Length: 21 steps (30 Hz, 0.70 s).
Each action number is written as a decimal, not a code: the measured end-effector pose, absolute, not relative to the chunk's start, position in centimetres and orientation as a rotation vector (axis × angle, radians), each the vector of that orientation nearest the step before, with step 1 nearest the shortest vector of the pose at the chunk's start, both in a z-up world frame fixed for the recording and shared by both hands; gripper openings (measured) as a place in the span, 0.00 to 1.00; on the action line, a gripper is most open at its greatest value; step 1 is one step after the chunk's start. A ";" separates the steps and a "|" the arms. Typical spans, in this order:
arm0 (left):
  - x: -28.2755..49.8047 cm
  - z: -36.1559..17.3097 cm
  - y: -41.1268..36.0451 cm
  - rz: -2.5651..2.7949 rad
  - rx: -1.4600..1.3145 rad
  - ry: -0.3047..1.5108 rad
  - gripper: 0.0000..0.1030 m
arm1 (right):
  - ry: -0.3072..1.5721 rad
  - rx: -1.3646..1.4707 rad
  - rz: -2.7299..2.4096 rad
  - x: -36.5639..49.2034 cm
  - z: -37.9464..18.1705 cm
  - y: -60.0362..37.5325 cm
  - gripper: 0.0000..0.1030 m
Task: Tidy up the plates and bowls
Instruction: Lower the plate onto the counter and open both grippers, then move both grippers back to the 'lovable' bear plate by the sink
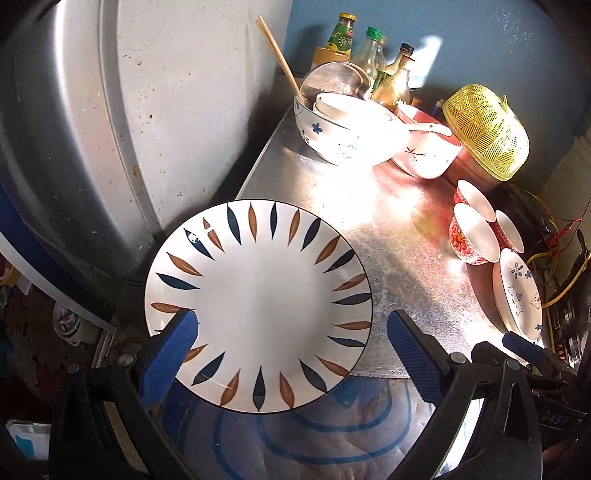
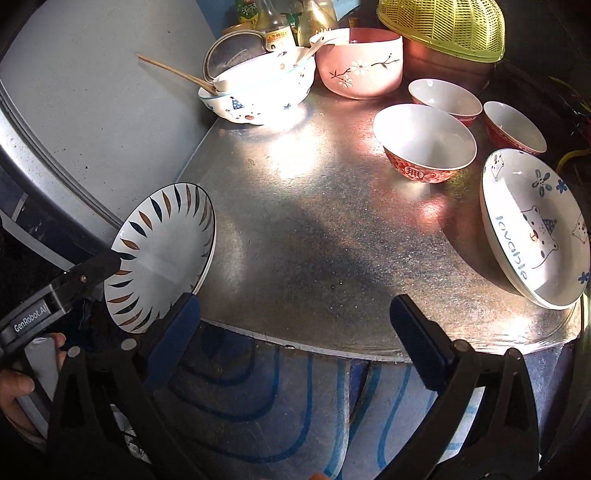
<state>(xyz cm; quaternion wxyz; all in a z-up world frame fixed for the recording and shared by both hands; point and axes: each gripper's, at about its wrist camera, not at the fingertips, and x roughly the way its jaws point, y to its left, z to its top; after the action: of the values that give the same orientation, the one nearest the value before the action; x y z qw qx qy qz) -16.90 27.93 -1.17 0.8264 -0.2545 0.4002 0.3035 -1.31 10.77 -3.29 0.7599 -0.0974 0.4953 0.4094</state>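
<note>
A white plate with blue and brown leaf marks point(image 1: 258, 306) lies on the near left corner of the shiny metal table point(image 1: 388, 240), overhanging its edge. My left gripper point(image 1: 291, 354) hangs over the plate's near side, open wide, and its left pad overlaps the rim in the picture. In the right wrist view the same plate point(image 2: 162, 254) is at the left, with one left-gripper finger point(image 2: 99, 271) above it. My right gripper point(image 2: 295, 339) stands open above the table's front edge with nothing between its pads. Three red bowls point(image 2: 424, 144) and a bear-print dish point(image 2: 535, 229) sit at the right.
At the back stand a stack of white bowls with chopsticks point(image 2: 258, 88), a pink bowl with a spoon point(image 2: 362, 66), a yellow basket point(image 2: 443, 26) and several bottles point(image 1: 369, 55). A grey appliance point(image 1: 166, 110) flanks the table's left. A hand point(image 2: 14, 387) grips the left tool.
</note>
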 end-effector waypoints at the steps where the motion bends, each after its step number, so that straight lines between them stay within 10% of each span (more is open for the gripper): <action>1: -16.3 -1.1 27.4 0.628 -0.532 0.854 1.00 | 1.076 -0.204 0.872 -1.1 -3.1 10.0 1.00; 21: -5.3 0.1 15.5 0.291 -0.349 0.942 1.00 | 1.047 -0.005 0.502 2.5 -0.8 -5.5 1.00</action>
<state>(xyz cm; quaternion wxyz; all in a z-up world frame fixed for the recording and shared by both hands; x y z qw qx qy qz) -5.28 15.51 0.14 0.8663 -0.1665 0.4500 0.1388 2.51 -5.53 -0.83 0.8360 -0.0025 0.4948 0.2372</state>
